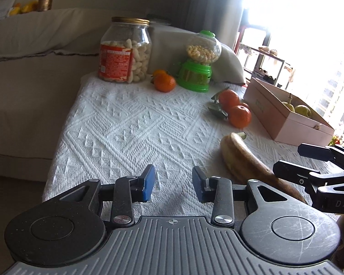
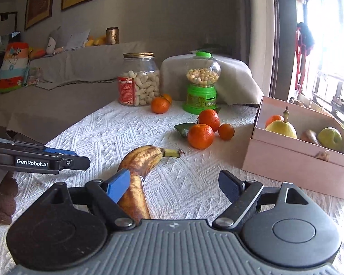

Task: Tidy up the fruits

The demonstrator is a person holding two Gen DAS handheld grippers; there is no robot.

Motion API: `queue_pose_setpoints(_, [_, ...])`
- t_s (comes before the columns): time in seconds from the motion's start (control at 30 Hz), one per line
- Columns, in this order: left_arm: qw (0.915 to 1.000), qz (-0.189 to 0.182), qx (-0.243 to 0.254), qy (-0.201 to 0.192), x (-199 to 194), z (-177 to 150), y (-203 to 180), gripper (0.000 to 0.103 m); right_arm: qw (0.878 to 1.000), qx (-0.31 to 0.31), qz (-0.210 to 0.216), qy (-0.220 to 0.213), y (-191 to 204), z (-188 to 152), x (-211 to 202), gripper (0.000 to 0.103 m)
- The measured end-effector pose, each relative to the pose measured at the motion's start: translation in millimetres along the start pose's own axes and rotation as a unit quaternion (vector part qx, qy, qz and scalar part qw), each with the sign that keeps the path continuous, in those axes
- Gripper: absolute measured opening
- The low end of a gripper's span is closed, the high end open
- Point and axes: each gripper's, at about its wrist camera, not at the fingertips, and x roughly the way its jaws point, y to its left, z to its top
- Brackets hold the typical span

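The right hand-held gripper [image 2: 174, 186], jaws gaping wide and holding nothing, is lining up on the banana [image 2: 140, 169] lying at lower centre of the tabletop [image 2: 103, 133], seemingly for the pink box [image 2: 293, 167] at right; the left hand-held gripper [image 1: 173, 183] is hovering open and empty.

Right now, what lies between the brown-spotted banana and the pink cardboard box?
Only bare white woven tablecloth lies between the brown-spotted banana and the pink cardboard box; the right wrist view shows it best.

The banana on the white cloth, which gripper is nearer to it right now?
Right. The right gripper is open with one finger beside the banana; the left gripper is open over bare cloth to its left.
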Motion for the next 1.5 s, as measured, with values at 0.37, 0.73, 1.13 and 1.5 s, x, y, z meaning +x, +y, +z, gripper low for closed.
queue_pose_setpoints(0.37, [1.0,-0.006,0.001,0.001,0,-1,-1,0.04,1.0,0.024,0.004,0.01,-7,0,4,0.09])
queue_pose_setpoints(0.73, [1.0,-0.005,0.002,0.002,0,-1,-2,0.04,1.0,0.027,0.005,0.012,-8,0,4,0.091])
queue_pose_setpoints(1.13, [0.9999,-0.006,0.009,0.005,2,0,-3,0.04,0.999,0.047,0.017,0.022,-14,1,9,0.094])
queue_pose_setpoints(1.5, [0.998,0.023,0.057,0.014,8,7,-24,0.041,0.998,0.059,0.015,0.02,-16,1,10,0.094])
